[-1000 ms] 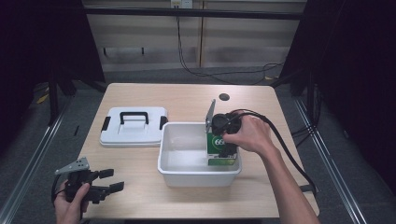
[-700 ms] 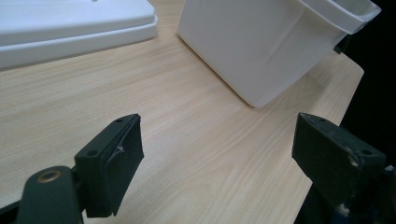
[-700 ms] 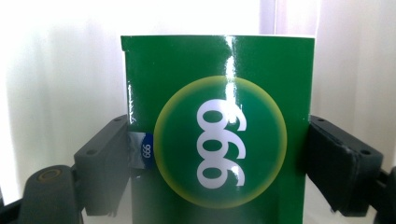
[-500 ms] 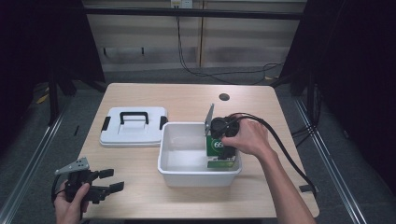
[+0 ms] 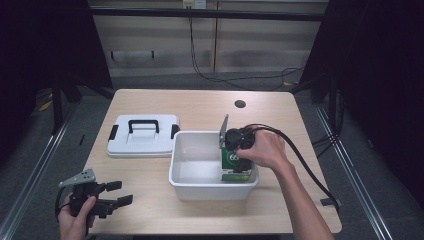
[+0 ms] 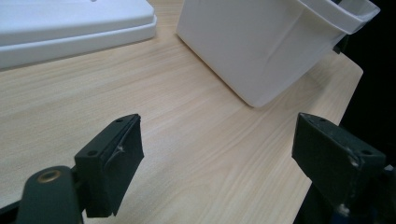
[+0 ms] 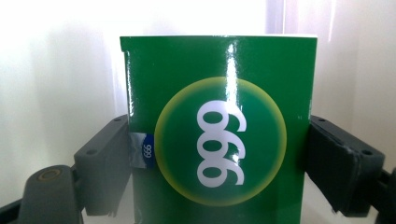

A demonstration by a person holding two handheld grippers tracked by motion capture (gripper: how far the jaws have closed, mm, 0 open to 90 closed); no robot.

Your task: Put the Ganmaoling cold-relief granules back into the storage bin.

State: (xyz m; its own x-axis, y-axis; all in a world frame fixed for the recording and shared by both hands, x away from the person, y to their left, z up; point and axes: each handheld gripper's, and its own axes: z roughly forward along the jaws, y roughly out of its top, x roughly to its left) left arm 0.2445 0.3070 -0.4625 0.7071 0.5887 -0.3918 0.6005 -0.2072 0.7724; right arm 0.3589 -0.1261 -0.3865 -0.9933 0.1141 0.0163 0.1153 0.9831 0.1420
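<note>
A green box with a white "999" in a yellow-rimmed circle (image 7: 219, 140) is clamped between the jaws of my right gripper (image 7: 217, 154), one jaw on each side. In the high view the green box (image 5: 231, 162) stands upright inside the white bin (image 5: 200, 189), against its right wall, with my right gripper (image 5: 238, 159) reaching down into the bin under the hand. My left gripper (image 5: 121, 193) is held low at the table's front left corner, open and empty. Its own view shows the left gripper (image 6: 219, 158) with jaws wide apart over bare wood.
A white lid with a black handle (image 5: 142, 135) lies flat left of the bin, seen also as the lid (image 6: 70, 23) beyond the left jaws. The bin's wall (image 6: 261, 51) is ahead of them. A round cable hole (image 5: 240, 104) sits at the table's back.
The right gripper has brought the green box lower into the bin and slightly towards its front. The left gripper has stayed where it was.
</note>
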